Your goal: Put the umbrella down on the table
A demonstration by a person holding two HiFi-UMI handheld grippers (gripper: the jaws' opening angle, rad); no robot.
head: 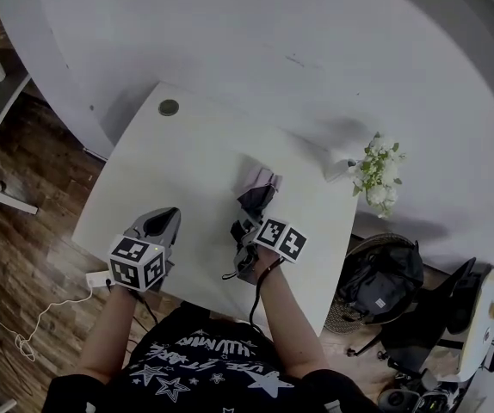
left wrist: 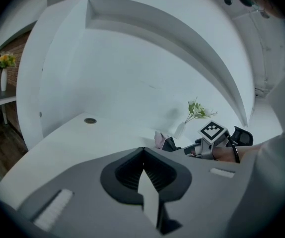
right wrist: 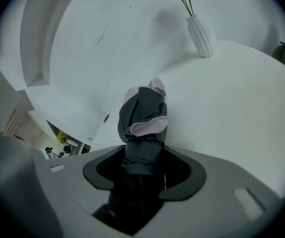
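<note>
A folded umbrella [head: 257,188], dark grey with pink panels, sticks out over the white table [head: 187,153] toward the wall. My right gripper [head: 249,229] is shut on its lower part. In the right gripper view the umbrella [right wrist: 142,118] fills the space between the dark pads of the right gripper [right wrist: 143,150], and whether its tip touches the tabletop I cannot tell. My left gripper [head: 163,218] hovers over the table's near left part, a hand's width left of the umbrella, with its jaws together and nothing in them. The left gripper view shows the left gripper [left wrist: 143,150] with the umbrella [left wrist: 161,140] off to the right.
A white vase of flowers [head: 376,170] stands at the table's far right corner. A round cable grommet [head: 169,107] sits at the far left corner. Right of the table are a basket with a black bag [head: 380,286] and a chair [head: 453,317]. The white wall curves behind.
</note>
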